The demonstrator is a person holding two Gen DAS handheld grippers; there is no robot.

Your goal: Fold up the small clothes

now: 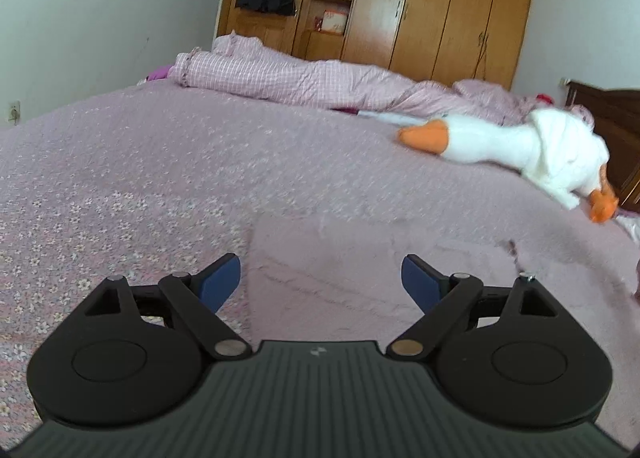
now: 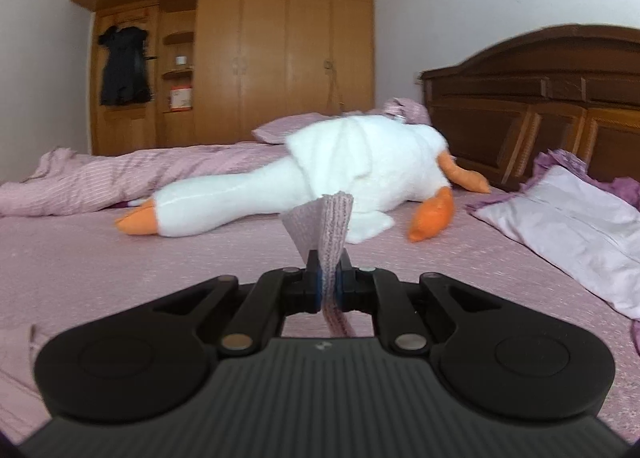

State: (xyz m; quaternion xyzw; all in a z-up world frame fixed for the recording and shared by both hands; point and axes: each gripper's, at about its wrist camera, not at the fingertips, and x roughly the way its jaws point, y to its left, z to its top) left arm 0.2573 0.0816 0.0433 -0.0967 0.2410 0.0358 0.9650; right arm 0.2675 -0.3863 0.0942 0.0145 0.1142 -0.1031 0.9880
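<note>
Bedspread (image 1: 160, 161) in pink was seen to fill both views, with a white plush goose (image 2: 320, 177) laid across it toward twelve o'clock in the right wrist view. A small pink knit garment (image 1: 360, 270) was spread flat on the bed directly under the left gripper (image 1: 321, 282), whose blue fingers (image 1: 222, 278) were held wide apart, nothing between them. A ribbed edge of knit cloth (image 2: 324, 225), apparently the same garment, was clamped between the shut fingers of the right gripper (image 2: 328, 286), a flap standing up toward twelve o'clock. The cloth was judged light, soft and limp, likely to sag and stretch if pulled. A hold at the edges or corners was judged best, the ribbed hem offering the firmest purchase.
</note>
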